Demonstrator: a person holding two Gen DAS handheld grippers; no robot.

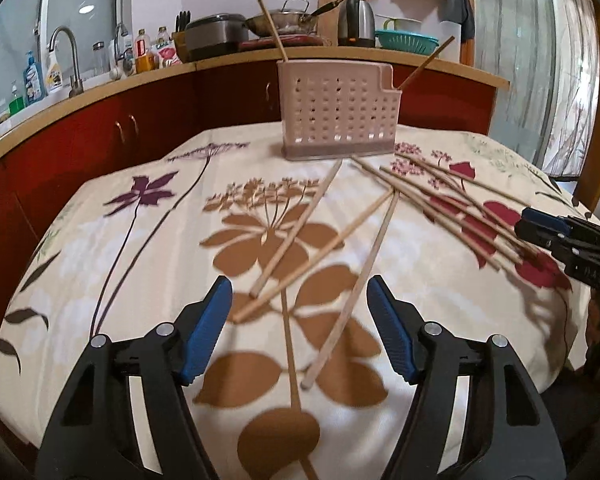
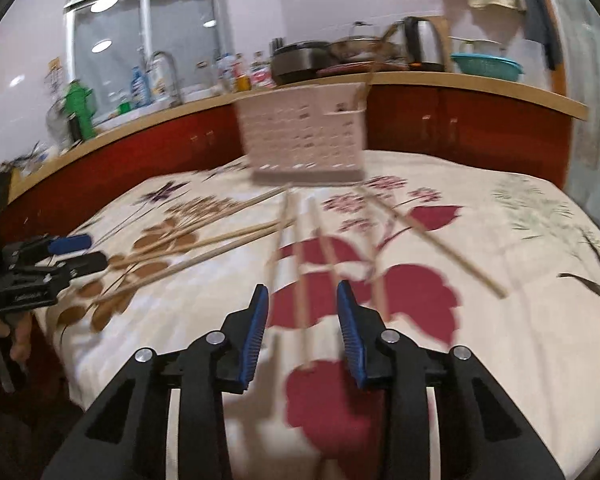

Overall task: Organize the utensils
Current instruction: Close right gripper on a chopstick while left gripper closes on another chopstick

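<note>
A pink perforated utensil holder (image 1: 337,116) stands at the far side of the floral tablecloth (image 1: 140,264) with two chopsticks (image 1: 274,32) standing in it; it also shows blurred in the right wrist view (image 2: 304,136). Several wooden chopsticks (image 1: 352,280) lie loose on the cloth in front of it. My left gripper (image 1: 300,300) is open and empty, low over the cloth with chopstick ends between its fingers. My right gripper (image 2: 302,312) is open and empty, just above several chopsticks (image 2: 300,292). It also shows in the left wrist view (image 1: 540,228), and the left gripper shows in the right wrist view (image 2: 76,252).
A kitchen counter (image 1: 220,64) with red cabinets runs behind the table, carrying a sink tap, bottles, a rice cooker, a wok, a kettle (image 1: 356,22) and a teal colander. The table edge falls off to the left and right.
</note>
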